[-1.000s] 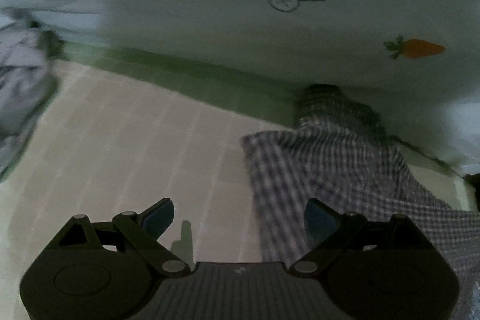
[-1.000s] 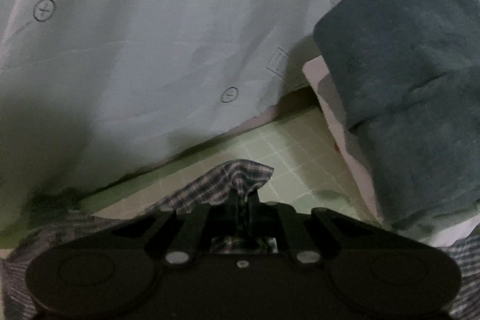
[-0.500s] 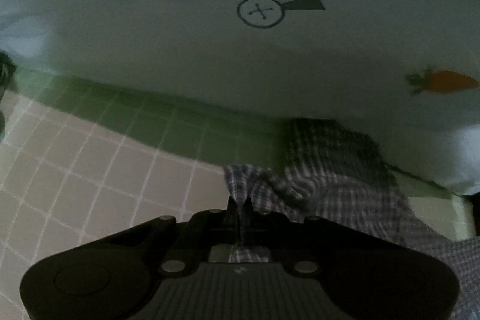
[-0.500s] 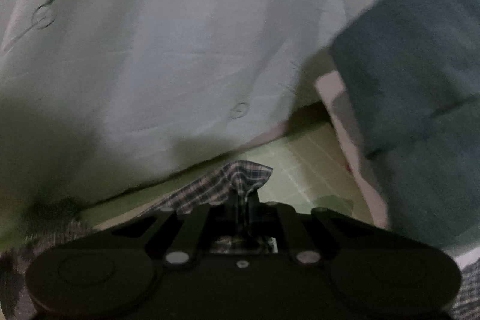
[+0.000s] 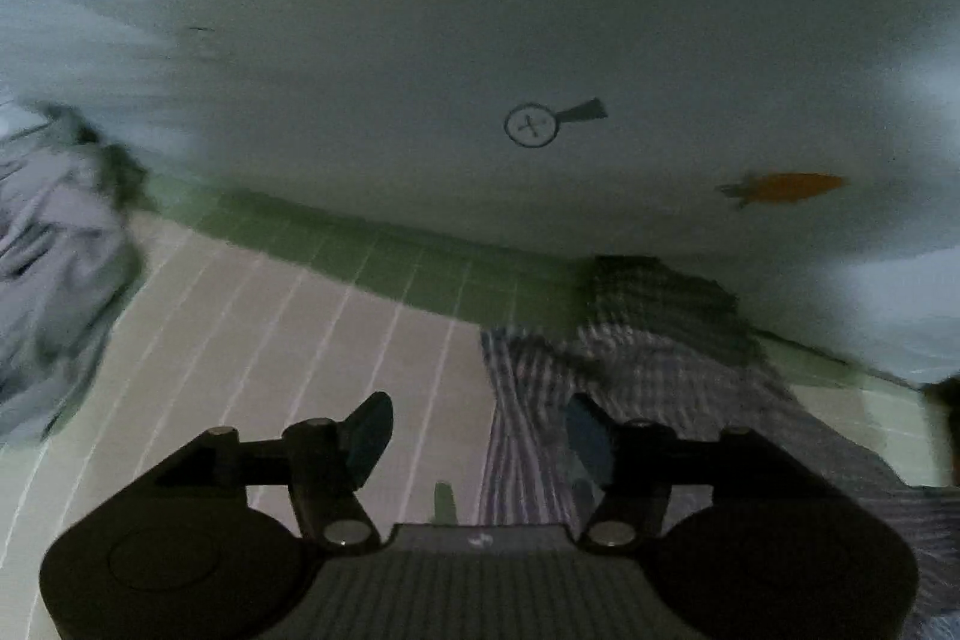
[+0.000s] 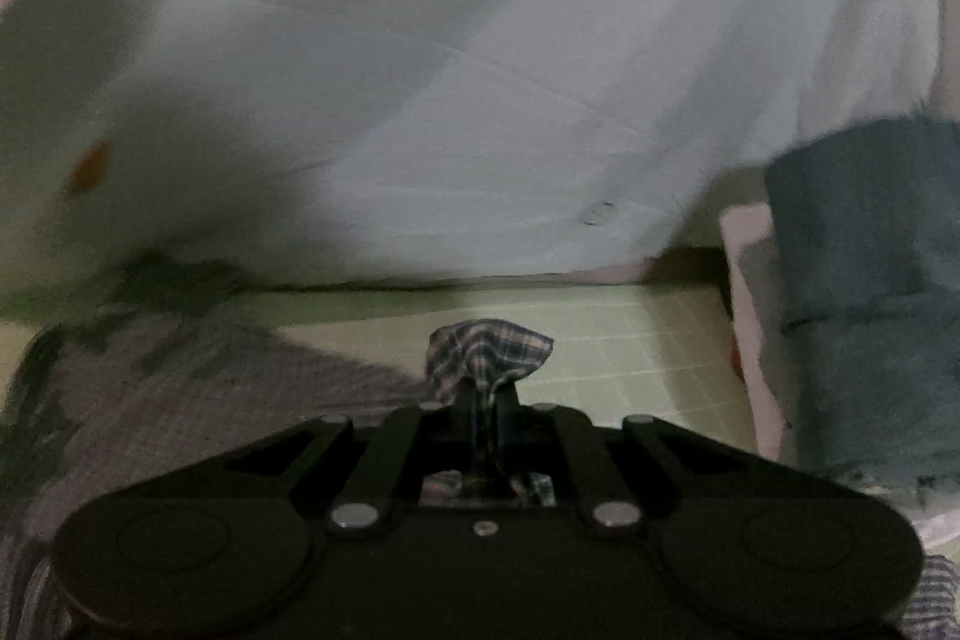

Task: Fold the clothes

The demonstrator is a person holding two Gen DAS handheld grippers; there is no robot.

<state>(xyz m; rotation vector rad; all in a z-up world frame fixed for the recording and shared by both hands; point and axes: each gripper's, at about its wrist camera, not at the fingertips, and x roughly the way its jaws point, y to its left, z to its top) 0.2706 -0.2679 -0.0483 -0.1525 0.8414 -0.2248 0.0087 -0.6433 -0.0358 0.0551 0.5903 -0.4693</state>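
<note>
A checked plaid garment (image 5: 648,376) lies on the pale green grid mat (image 5: 288,340), blurred by motion. My left gripper (image 5: 477,433) is open, with the garment's left edge between its fingers and its right finger over the cloth. My right gripper (image 6: 487,394) is shut on a corner of the same plaid garment (image 6: 489,349), which bunches up above the fingertips; the rest of the cloth (image 6: 198,382) trails off to the left.
A large white sheet with small printed marks and an orange carrot (image 5: 786,187) hangs behind the mat. A crumpled grey garment (image 5: 54,274) lies at the left. A folded dark teal towel (image 6: 864,292) sits on a pinkish stack at the right.
My left gripper, shut on the plaid edge half a second ago, has opened and let it go. My right gripper keeps its hold on the corner and has shifted, so the towel sits further right.
</note>
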